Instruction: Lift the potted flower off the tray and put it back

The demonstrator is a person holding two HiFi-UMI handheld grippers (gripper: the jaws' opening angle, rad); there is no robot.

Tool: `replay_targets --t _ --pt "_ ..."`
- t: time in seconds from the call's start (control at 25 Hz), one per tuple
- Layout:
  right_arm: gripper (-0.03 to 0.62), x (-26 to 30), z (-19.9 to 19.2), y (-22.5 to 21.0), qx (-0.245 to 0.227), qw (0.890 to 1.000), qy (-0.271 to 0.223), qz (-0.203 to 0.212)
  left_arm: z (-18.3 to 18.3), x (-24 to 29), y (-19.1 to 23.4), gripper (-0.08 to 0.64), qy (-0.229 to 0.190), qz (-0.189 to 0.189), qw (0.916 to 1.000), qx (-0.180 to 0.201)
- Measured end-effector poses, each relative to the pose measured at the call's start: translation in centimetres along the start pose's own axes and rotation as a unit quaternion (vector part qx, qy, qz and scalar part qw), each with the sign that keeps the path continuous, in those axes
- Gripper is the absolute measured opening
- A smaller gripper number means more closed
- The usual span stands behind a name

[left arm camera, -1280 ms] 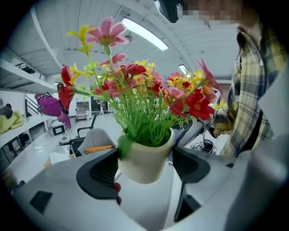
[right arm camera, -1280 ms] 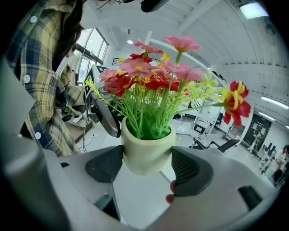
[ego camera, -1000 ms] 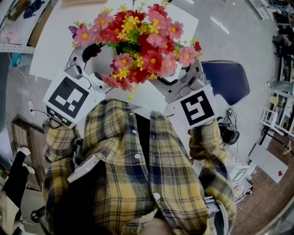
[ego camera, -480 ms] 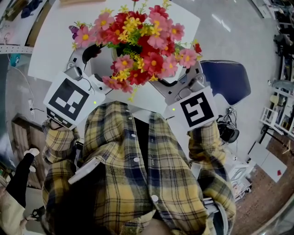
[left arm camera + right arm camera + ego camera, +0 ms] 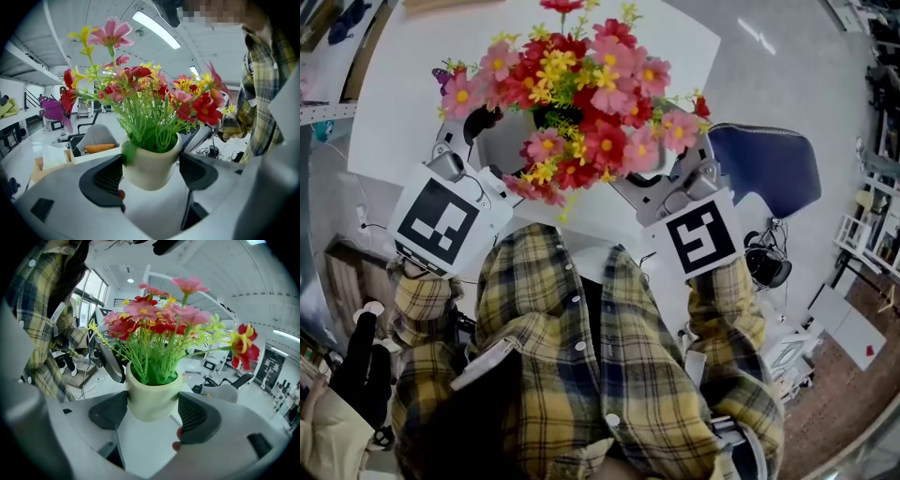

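White table (image 5: 394, 84) on a grey floor; blue chair (image 5: 769, 161) just off its right corner, with a black round item (image 5: 766, 267) on the floor near it, too small to identify. Left gripper view: lit ceiling strip light (image 5: 156, 29), grey office chair (image 5: 93, 137) with an orange item (image 5: 99, 148) just beside it.

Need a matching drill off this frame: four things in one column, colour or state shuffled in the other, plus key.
Column 1
1. pot
2. left gripper
3. chair
4. shirt

Column 2
A. dark blue
B. shut on the pot
C. yellow plaid
D. cream

Pairs: 1-D, 2-B, 3-A, 4-C
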State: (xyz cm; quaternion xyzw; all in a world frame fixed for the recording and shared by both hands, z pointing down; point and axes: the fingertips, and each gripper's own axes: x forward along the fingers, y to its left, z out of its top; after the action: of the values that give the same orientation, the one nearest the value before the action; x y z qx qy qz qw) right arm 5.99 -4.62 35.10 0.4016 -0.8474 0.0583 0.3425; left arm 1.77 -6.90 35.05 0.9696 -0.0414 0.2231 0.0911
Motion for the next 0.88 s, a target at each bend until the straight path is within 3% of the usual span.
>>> replay_targets --t 0.88 --pt "0.336 0.21 -0.09 0.43 0.029 0.999 0.013 0.017 -0.32 -0.25 -0.13 0.364 0.031 0.000 0.9995 -0.007"
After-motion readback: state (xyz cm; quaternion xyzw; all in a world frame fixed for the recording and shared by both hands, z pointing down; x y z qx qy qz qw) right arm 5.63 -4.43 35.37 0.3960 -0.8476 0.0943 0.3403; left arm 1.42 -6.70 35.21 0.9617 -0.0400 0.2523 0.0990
